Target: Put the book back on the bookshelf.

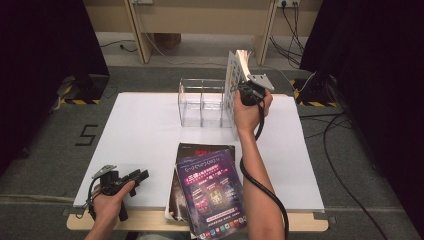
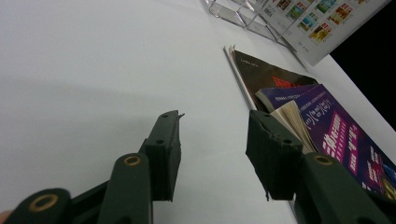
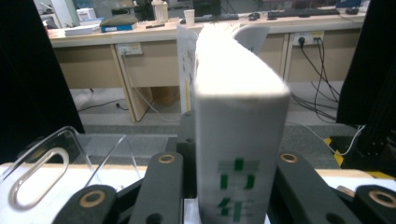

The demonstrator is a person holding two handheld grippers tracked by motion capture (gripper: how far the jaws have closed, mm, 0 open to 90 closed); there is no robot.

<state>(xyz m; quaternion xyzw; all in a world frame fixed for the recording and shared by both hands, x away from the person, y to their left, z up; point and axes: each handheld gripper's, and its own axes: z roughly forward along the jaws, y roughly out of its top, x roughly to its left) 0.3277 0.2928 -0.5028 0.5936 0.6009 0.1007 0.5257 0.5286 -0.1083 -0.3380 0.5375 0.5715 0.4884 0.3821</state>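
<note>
White book (image 1: 233, 92) held upright beside clear rack (image 1: 202, 102) (upper middle of frame), pinched by right gripper (image 1: 246, 90), left gripper (image 1: 131, 178) spread, empty, lower left near magazines (image 1: 210, 192).

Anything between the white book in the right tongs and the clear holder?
Nothing visible. The right tongs hold the white book upright at the right end of the clear holder. The other books lie nearer the person, clear of that path.

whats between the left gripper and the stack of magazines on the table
Nothing: in the high view only bare white table separates the left gripper from the stack of magazines.
</note>
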